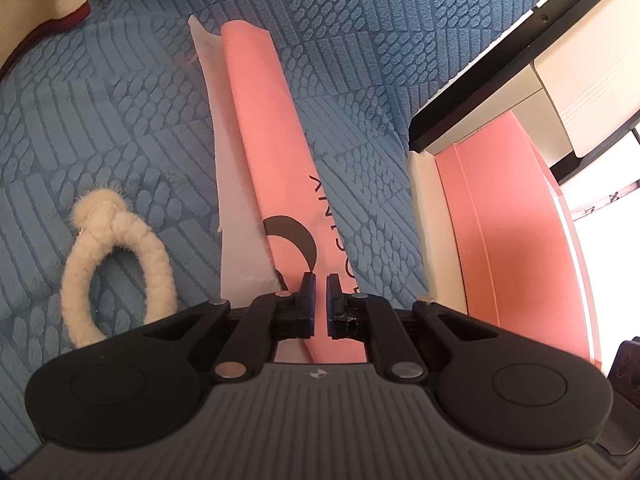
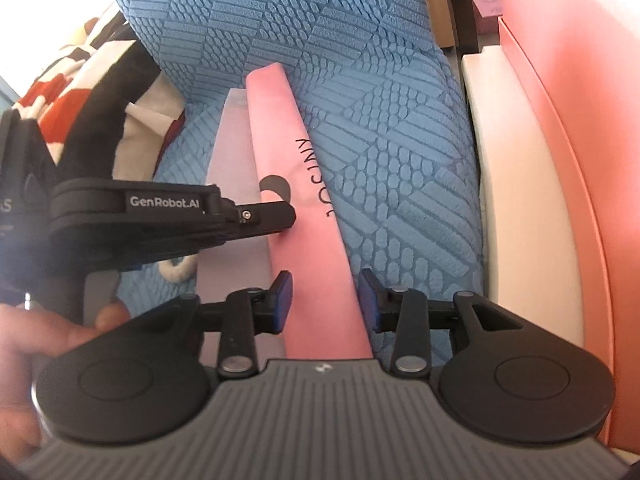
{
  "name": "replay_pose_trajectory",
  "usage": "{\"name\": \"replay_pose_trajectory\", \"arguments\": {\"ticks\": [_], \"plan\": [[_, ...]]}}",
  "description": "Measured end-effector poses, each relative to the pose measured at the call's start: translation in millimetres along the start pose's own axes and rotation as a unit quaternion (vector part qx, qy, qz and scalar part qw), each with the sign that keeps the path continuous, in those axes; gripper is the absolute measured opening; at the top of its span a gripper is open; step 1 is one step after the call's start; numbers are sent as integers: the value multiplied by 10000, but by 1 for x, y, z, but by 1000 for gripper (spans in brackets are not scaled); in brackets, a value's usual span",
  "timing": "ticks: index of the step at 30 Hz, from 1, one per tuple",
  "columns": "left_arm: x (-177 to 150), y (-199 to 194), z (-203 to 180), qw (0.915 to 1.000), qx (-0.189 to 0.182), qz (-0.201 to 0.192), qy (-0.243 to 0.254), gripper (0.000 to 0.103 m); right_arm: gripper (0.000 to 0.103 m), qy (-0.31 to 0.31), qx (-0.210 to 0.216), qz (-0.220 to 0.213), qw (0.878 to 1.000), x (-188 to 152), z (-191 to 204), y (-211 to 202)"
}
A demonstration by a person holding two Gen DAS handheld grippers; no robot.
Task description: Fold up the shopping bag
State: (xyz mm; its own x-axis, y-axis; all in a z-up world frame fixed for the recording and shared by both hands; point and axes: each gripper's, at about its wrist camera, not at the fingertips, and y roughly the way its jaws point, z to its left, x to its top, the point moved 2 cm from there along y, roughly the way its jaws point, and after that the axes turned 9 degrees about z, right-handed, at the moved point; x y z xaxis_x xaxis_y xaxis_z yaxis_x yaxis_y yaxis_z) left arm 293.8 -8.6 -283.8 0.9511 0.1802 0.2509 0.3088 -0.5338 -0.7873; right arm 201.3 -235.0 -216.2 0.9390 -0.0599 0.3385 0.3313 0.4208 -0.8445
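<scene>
Since the blue textured cover point(image 2: 380, 128) is soft, the pink shopping bag point(image 2: 316, 248) lying on it as a long narrow strip looks light, thin and floppy, so I'd grab an end. Left gripper point(image 1: 320, 286) is pinched nearly together over it; right gripper point(image 2: 325, 300) straddles it, jaws apart, not touching.

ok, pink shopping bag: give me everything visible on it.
The pink shopping bag is folded into a long narrow strip, flat on the blue textured cover. Thin matte material, dark lettering and a round logo, pale inner layer along one edge. The left gripper is shut on its near part; the right gripper straddles it, pads apart.
</scene>
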Motion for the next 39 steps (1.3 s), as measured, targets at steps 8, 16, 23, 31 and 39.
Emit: {"name": "replay_pose_trajectory", "arguments": {"ticks": [8,16,23,31,39], "plan": [[2,0,5,9998,-112,1,-170,8,42,711,751,-55,9946,4,-11,-1],[3,0,11,9990,-230,1,-374,8,41,905,1178,-55,9889,4,-5,6],[5,-3,14,9986,-297,-17,-447,8,17,643,783,-55,9948,7,14,23],[5,-1,8,9987,-335,-87,-361,8,9,249,242,-193,9992,9,23,11],[-2,10,-11,9989,-448,30,-135,8,8,29,-178,-263,9995,5,14,-1]]}}
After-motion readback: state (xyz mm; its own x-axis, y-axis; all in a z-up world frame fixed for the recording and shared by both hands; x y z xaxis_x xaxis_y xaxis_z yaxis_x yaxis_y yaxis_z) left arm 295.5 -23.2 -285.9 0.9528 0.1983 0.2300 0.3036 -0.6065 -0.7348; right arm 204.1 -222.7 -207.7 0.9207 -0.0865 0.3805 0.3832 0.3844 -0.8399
